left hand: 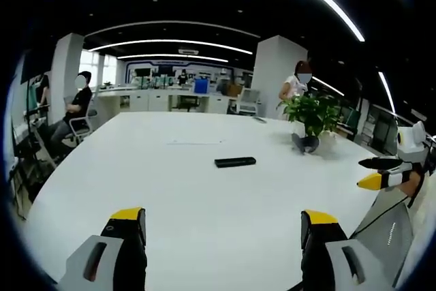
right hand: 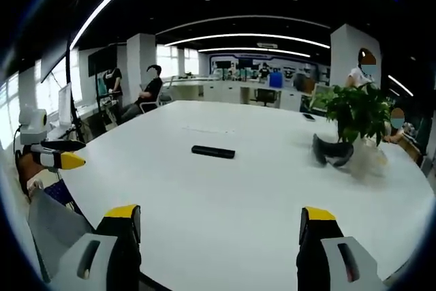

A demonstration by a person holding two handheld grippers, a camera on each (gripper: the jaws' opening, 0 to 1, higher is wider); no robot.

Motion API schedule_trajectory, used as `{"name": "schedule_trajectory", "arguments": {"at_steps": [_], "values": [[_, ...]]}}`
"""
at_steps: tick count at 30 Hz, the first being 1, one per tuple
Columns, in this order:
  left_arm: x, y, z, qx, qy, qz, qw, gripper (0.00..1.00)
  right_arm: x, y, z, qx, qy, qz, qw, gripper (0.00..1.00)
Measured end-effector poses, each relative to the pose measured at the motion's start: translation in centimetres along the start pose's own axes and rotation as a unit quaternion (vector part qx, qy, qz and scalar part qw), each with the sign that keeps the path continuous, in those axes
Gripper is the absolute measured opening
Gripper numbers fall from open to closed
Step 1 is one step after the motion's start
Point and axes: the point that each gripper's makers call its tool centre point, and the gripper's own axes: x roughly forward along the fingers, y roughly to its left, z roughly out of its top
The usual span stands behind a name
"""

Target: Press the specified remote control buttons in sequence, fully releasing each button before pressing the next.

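On the white surface [left hand: 204, 189]: a black remote control [left hand: 235, 162] lies flat near its middle.
Left tongs [left hand: 223, 236]: spread, holding nothing, well short of the remote.
Right tongs [right hand: 221, 236]: likewise spread.
Beyond: potted plant [right hand: 354, 117].

The remote control [left hand: 235, 162] is a slim black bar lying flat on the white bench [left hand: 204, 195], long side running roughly three to nine o'clock. In the right gripper view it [right hand: 213, 152] lies alone, well apart from anything else.
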Motion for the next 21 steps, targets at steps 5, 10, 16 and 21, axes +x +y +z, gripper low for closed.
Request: {"name": "schedule_trajectory", "arguments": {"at_steps": [5,10,16,21], "values": [[-0.04,-0.08,-0.03,0.001,0.0,-0.001,1.0,0.98,-0.08,0.02,0.05,-0.001,-0.001,0.0,1.0,0.97],[0.13,-0.13,-0.14,0.004,0.005,-0.003,1.0,0.98,-0.12,0.0,0.03,0.0,0.0,-0.001,1.0,0.97],[0.41,-0.22,0.19,0.012,0.008,-0.007,0.9999,0.98,-0.18,0.06,0.16,-0.004,0.0,0.0,1.0,0.97],[0.61,-0.35,0.59,0.025,0.014,-0.014,0.9995,0.97,-0.17,0.15,0.22,-0.005,0.002,0.002,1.0,0.97]]}}
